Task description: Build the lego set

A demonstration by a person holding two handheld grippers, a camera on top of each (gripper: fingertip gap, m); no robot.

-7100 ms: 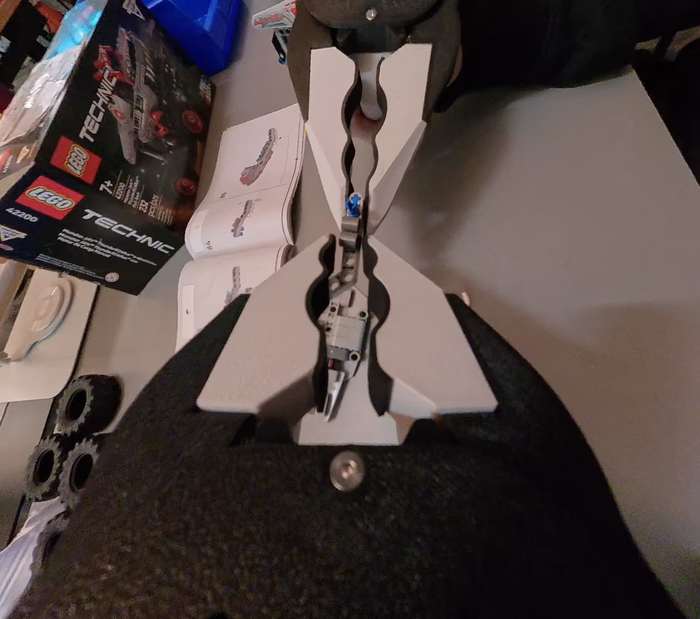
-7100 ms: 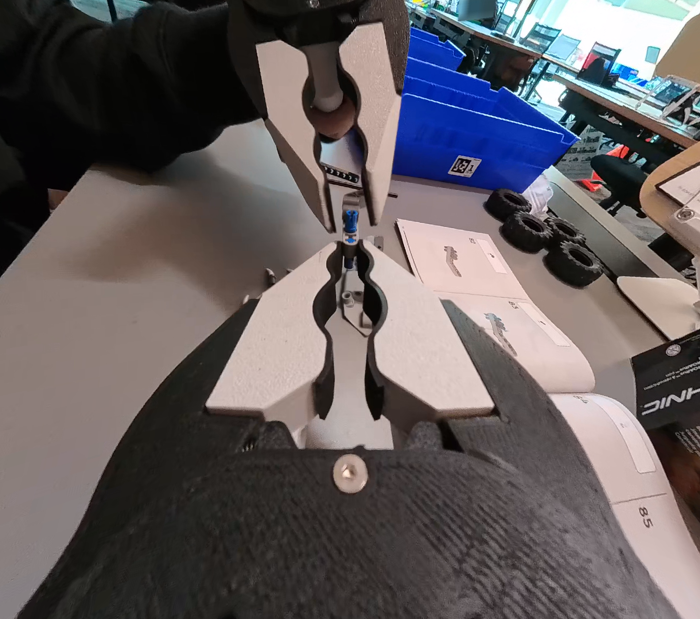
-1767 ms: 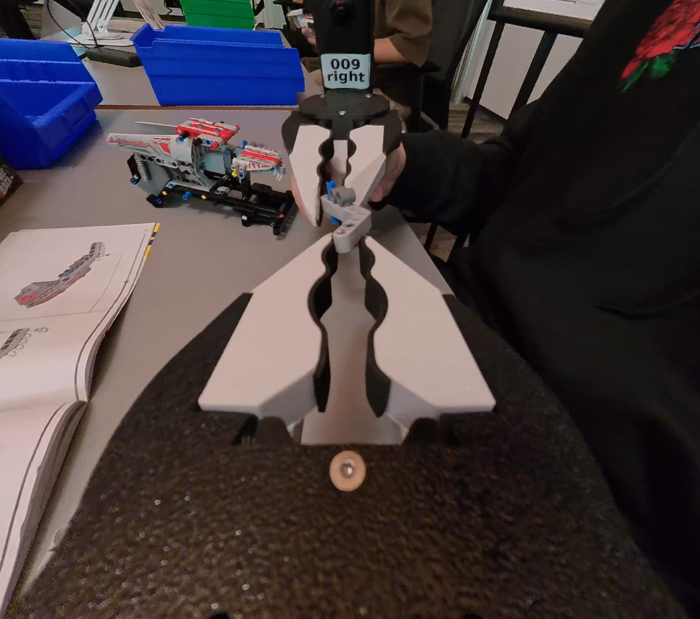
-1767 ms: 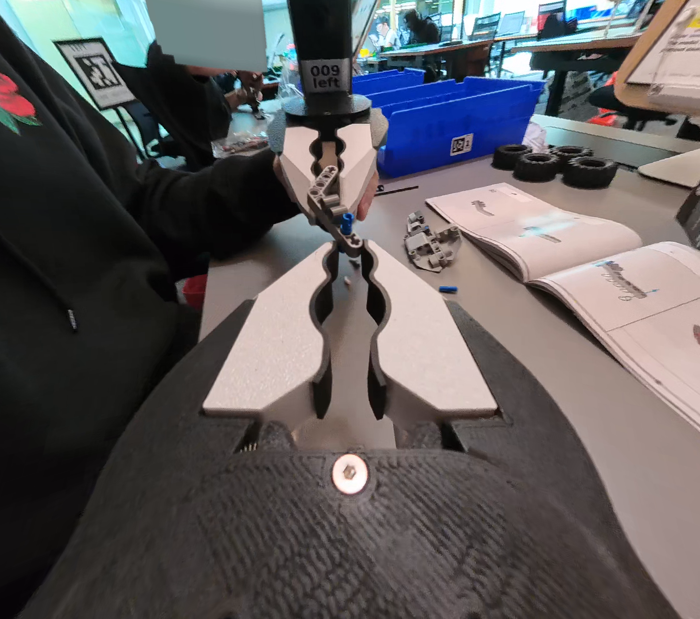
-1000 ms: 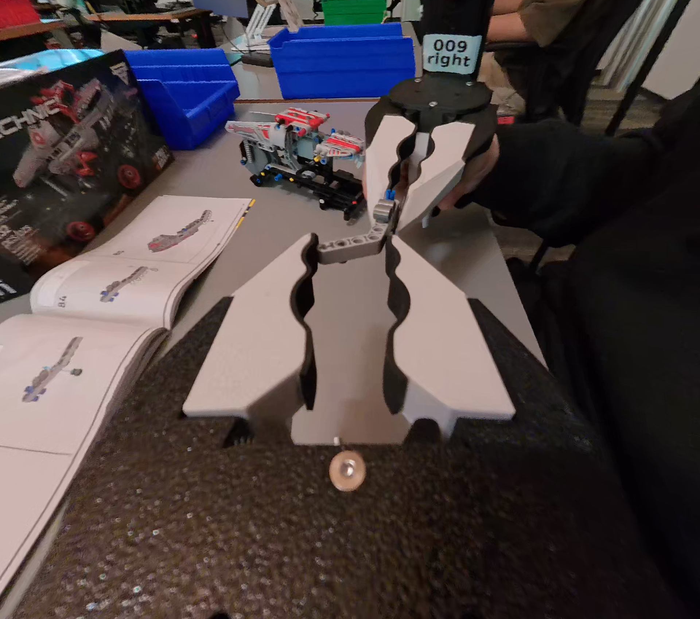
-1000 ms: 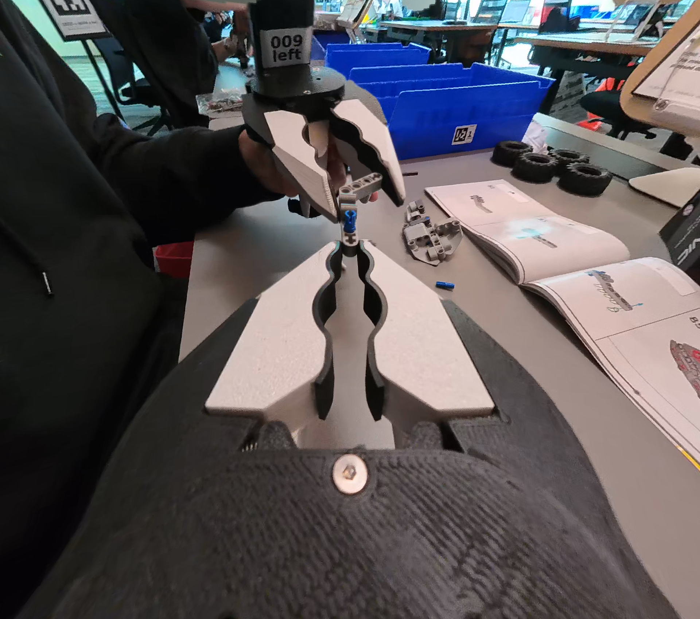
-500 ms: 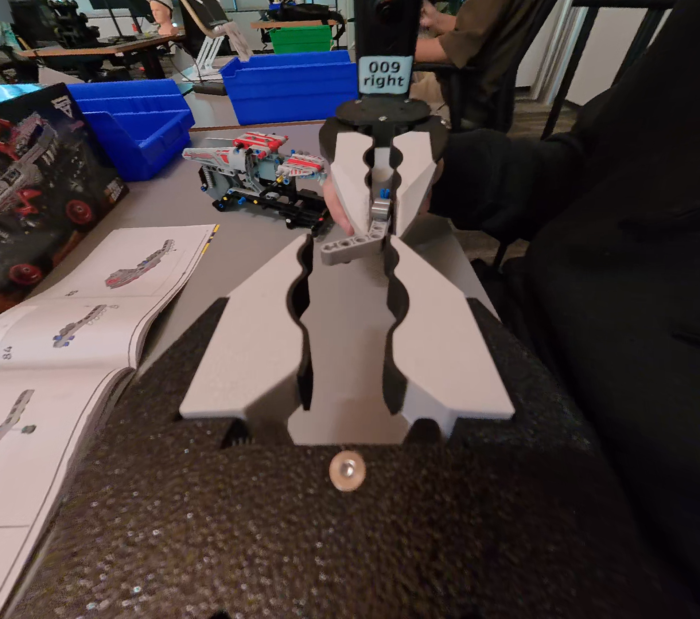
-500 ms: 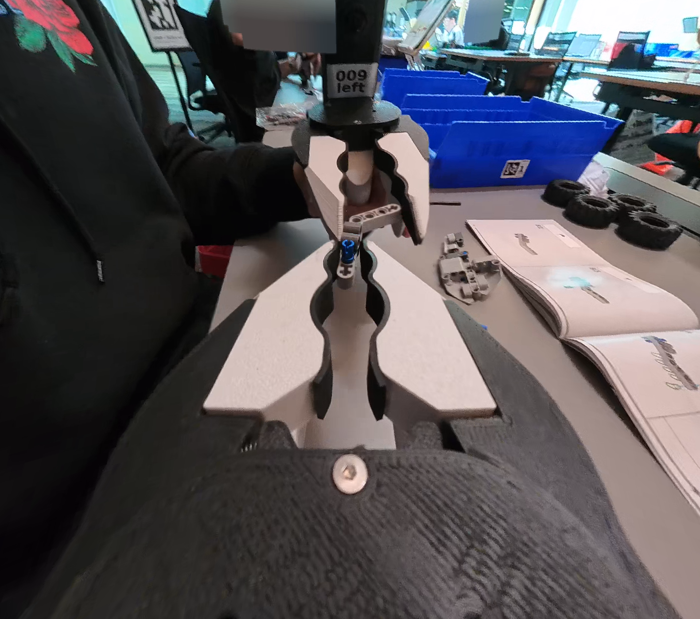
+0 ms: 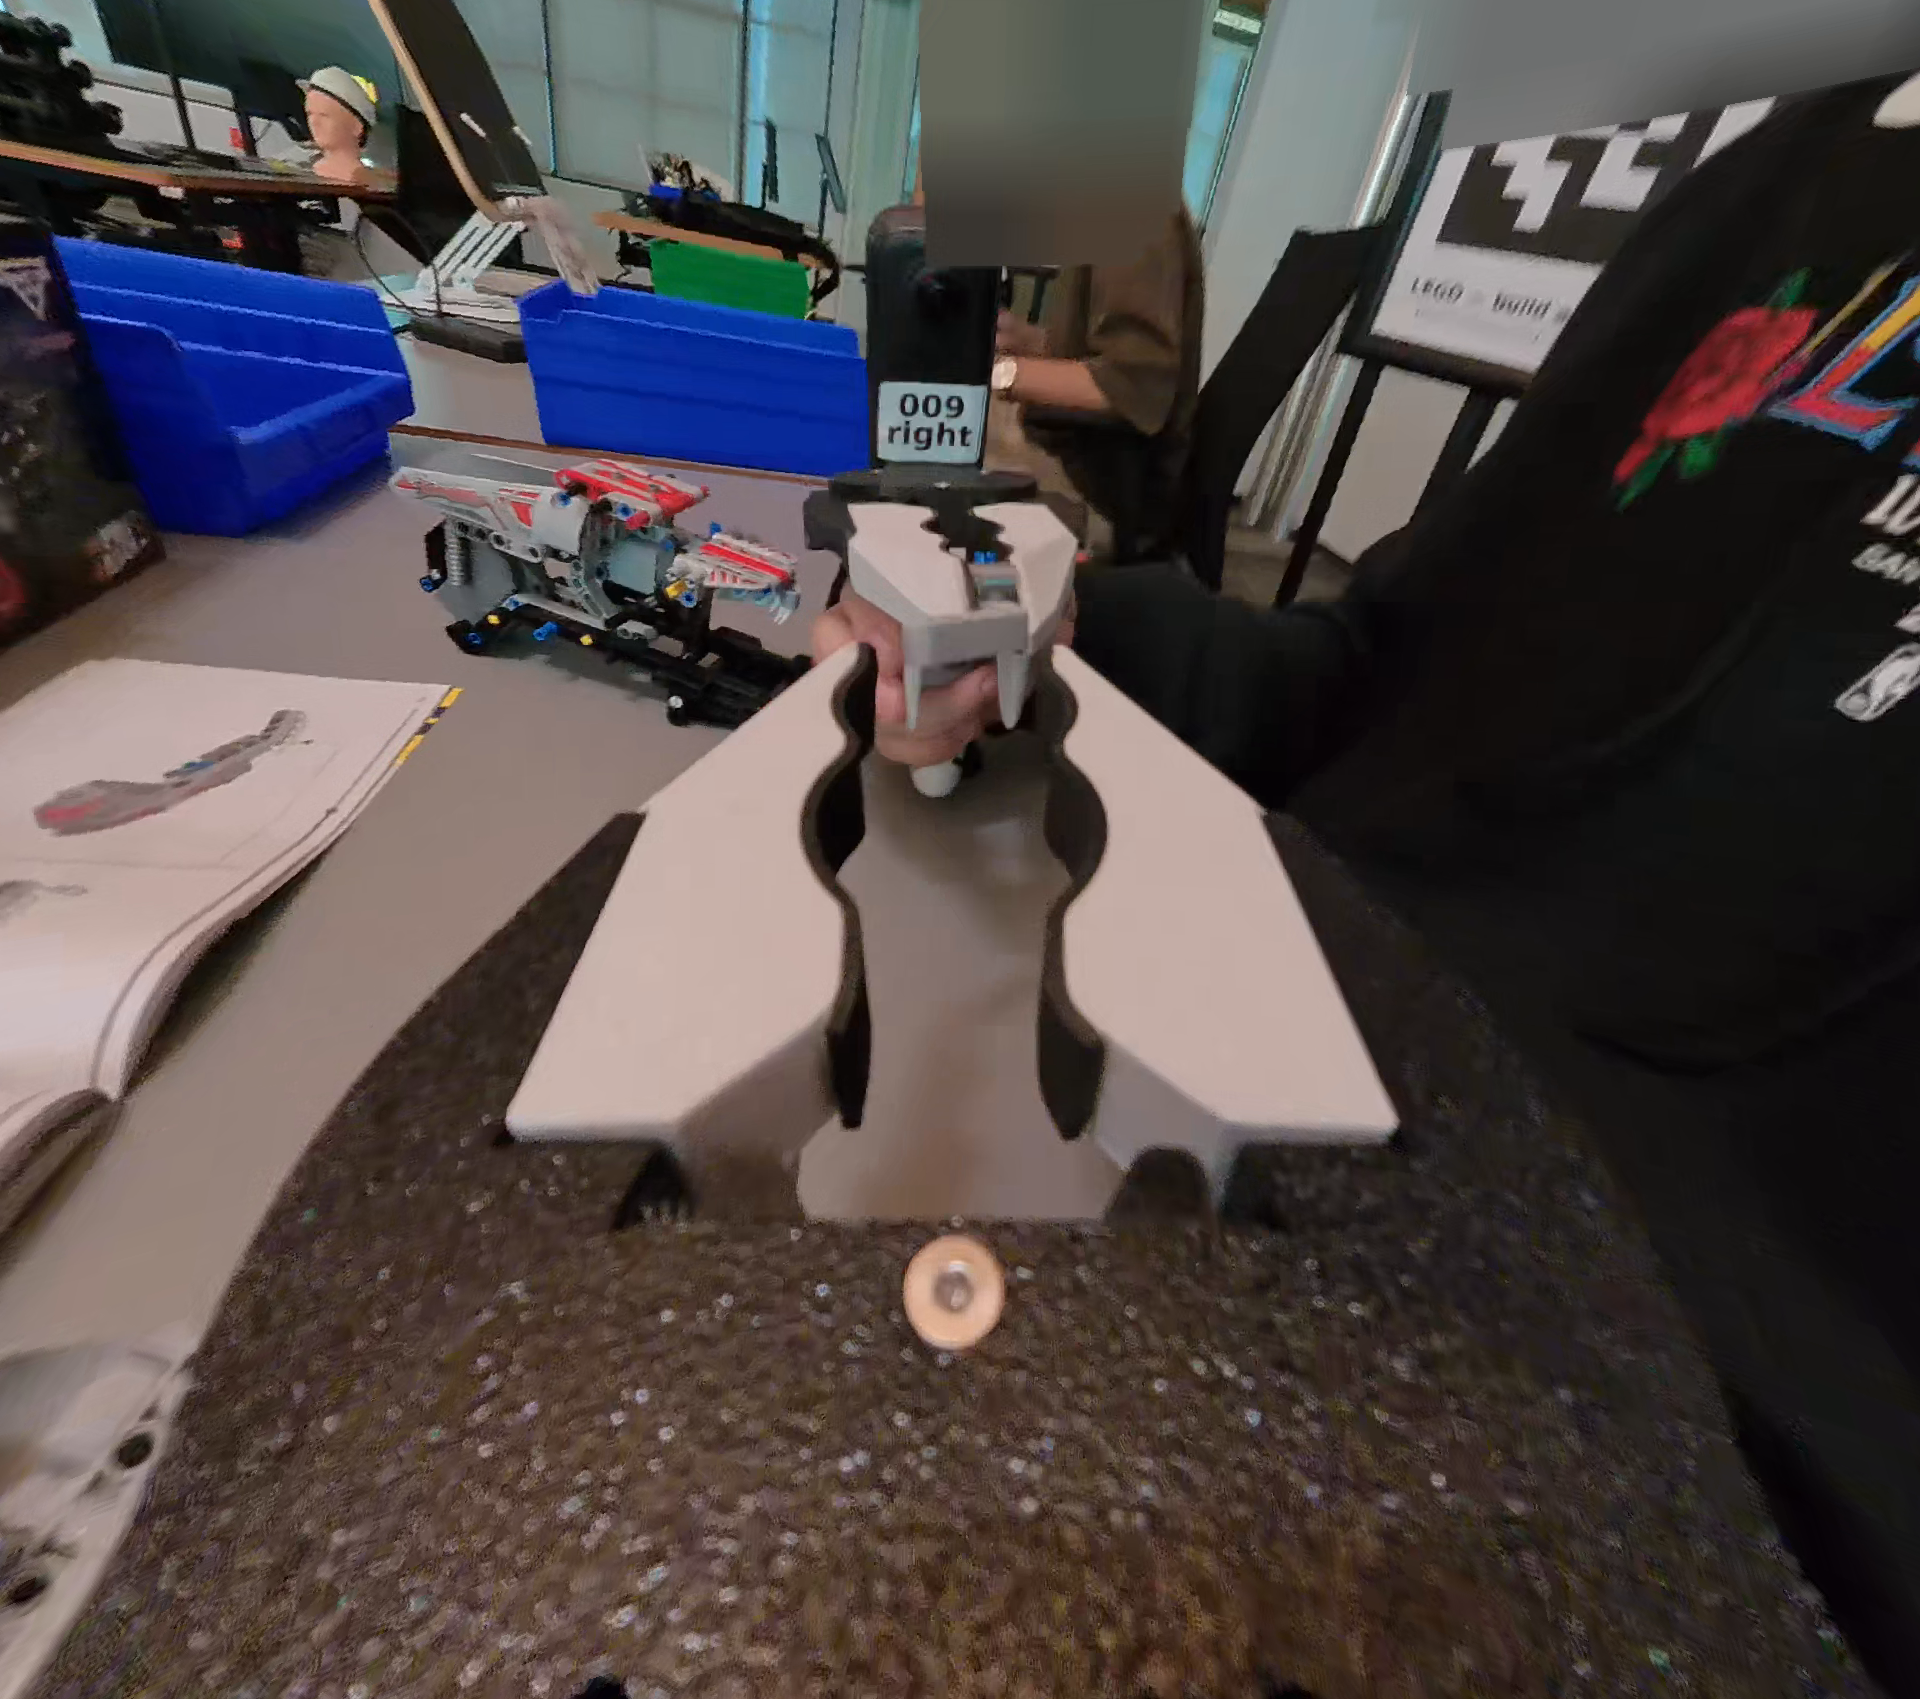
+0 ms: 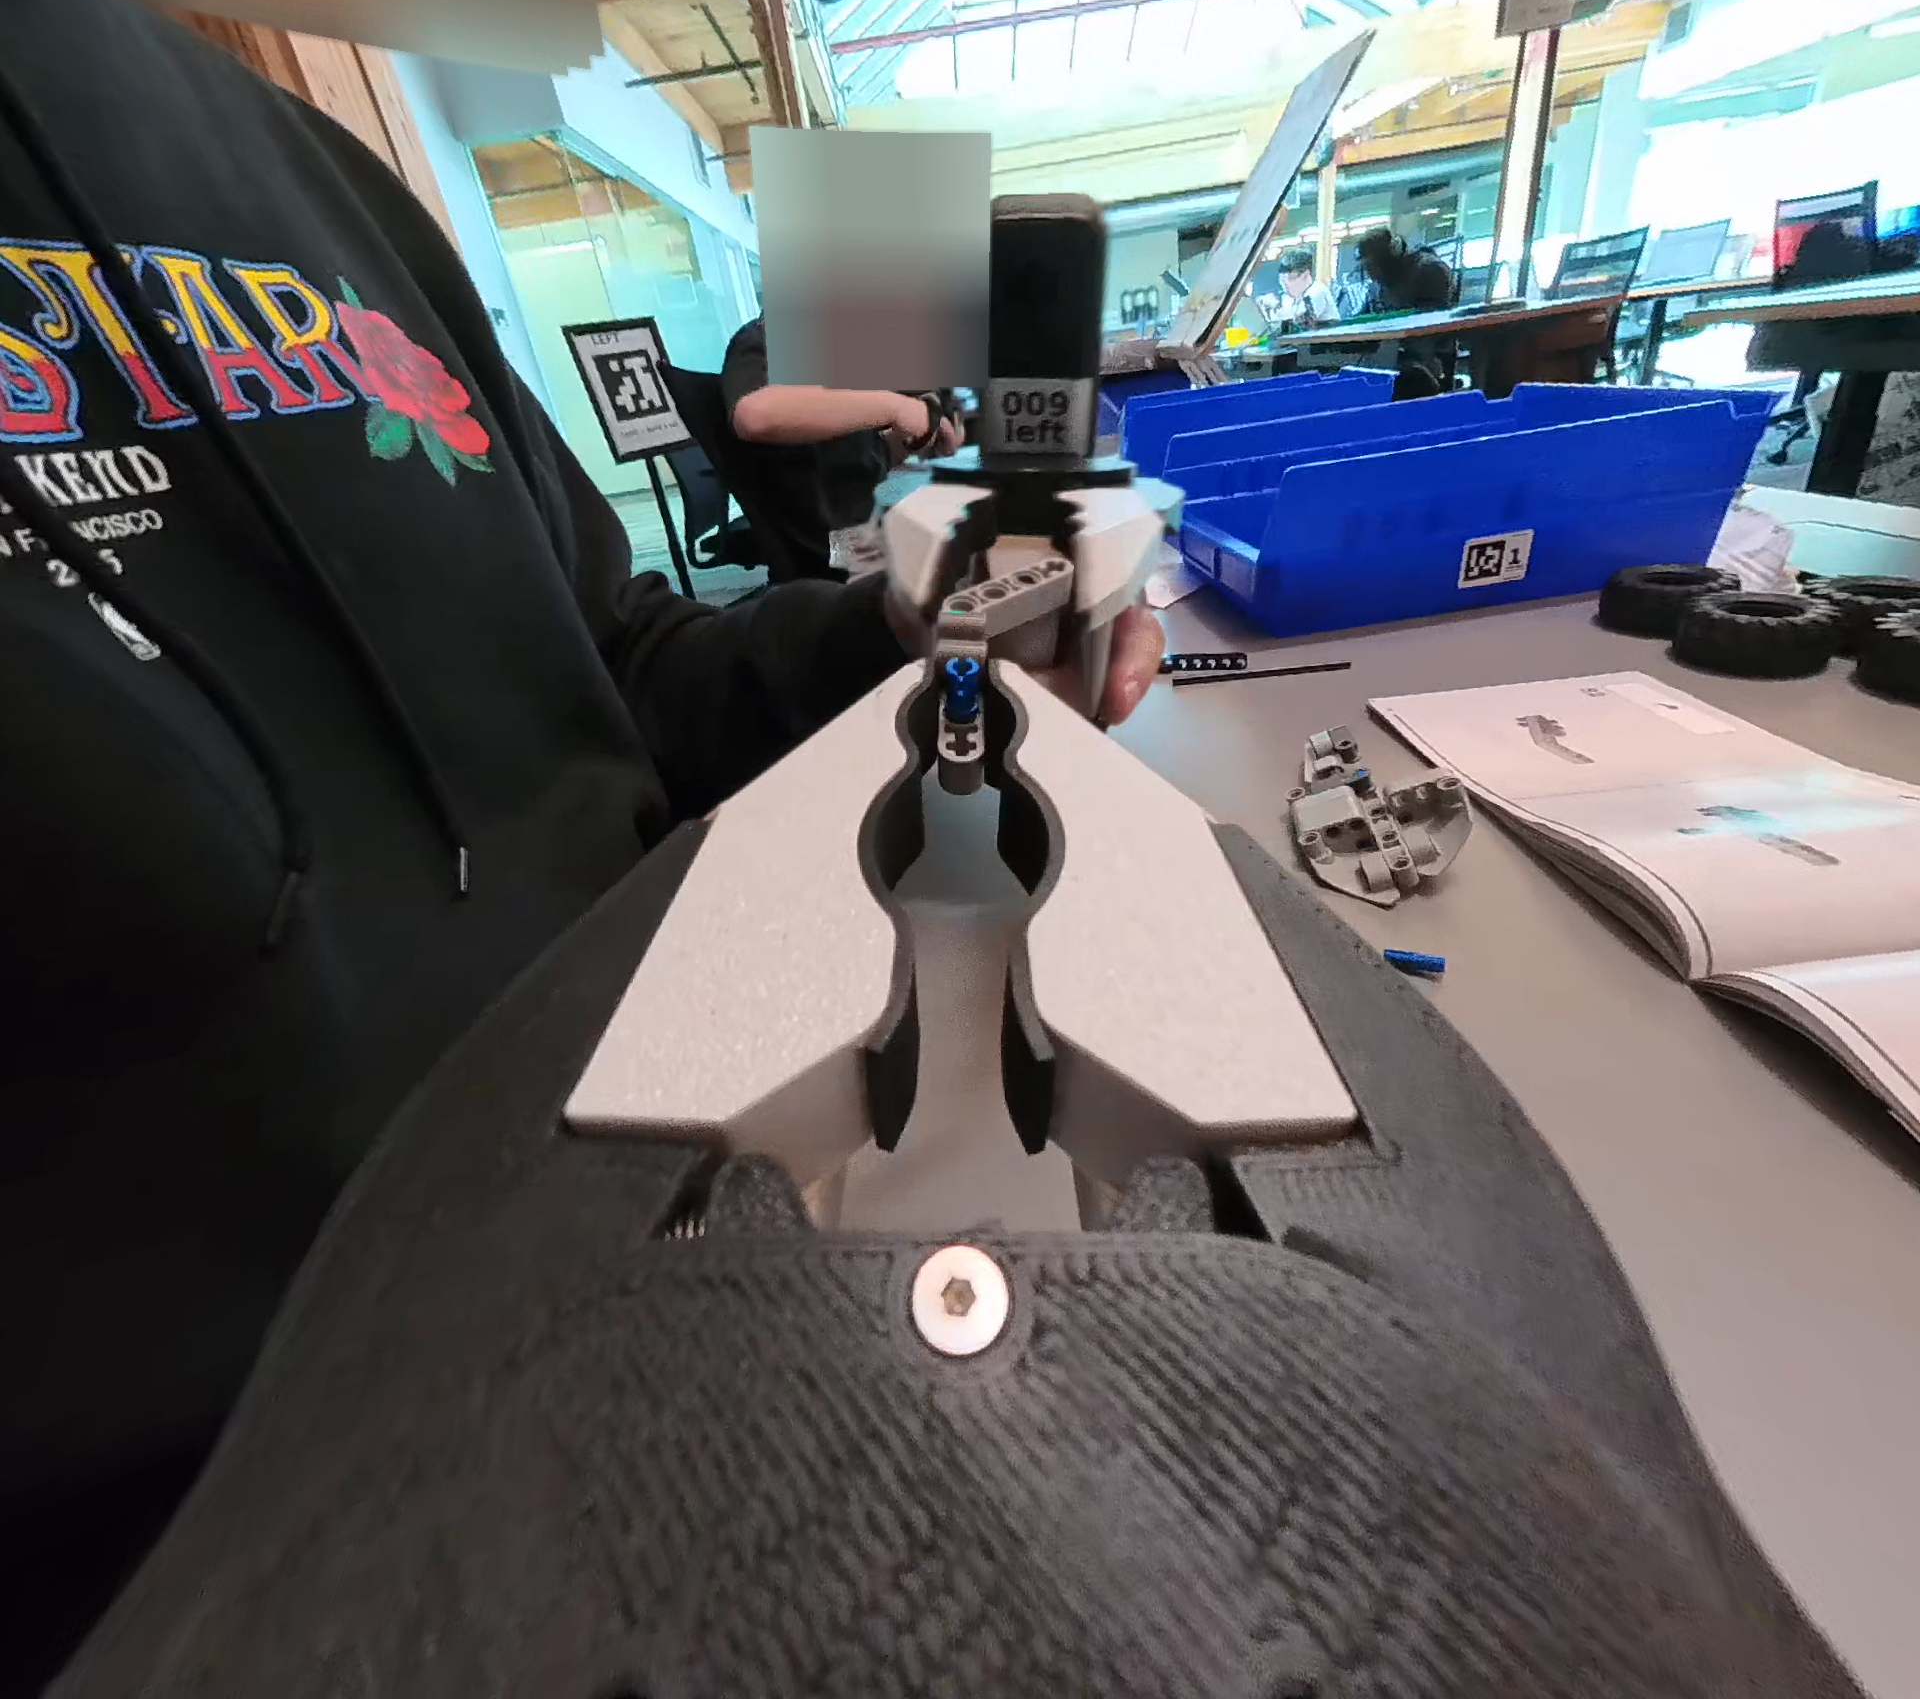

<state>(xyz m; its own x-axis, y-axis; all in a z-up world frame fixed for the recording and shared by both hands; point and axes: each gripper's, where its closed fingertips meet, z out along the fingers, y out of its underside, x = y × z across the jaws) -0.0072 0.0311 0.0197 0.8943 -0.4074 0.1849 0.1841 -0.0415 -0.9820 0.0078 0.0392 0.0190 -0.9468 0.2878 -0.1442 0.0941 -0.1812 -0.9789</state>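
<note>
My right gripper [image 10: 961, 678] is shut on a small grey connector with a blue pin [image 10: 961, 714]. A grey bent beam [image 10: 1006, 591] is joined to the connector's far end and reaches in between the fingers of my left gripper [image 10: 1008, 626]. The two grippers face each other, tip to tip, above the grey table [image 10: 1558, 1182]. In the left wrist view my left gripper [image 9: 956, 693] is open with its jaws well apart. The right gripper [image 9: 966, 600] sits just beyond its tips, with the grey and blue piece [image 9: 992, 579] showing in it.
A partly built red and grey model [image 9: 603, 548] stands behind an open instruction book [image 9: 177, 818]. Blue bins [image 10: 1455, 496], black tyres [image 10: 1756, 631], a grey sub-assembly [image 10: 1371, 828] and a loose blue pin [image 10: 1413, 960] lie on the table. A person in a black hoodie [image 10: 260, 714] is close by. Less than 4 cm separates the two grippers' tips.
The left gripper has opened and let go of the grey beam, which stays with the right gripper. Both grippers have tilted up from the table and drawn closer together.
</note>
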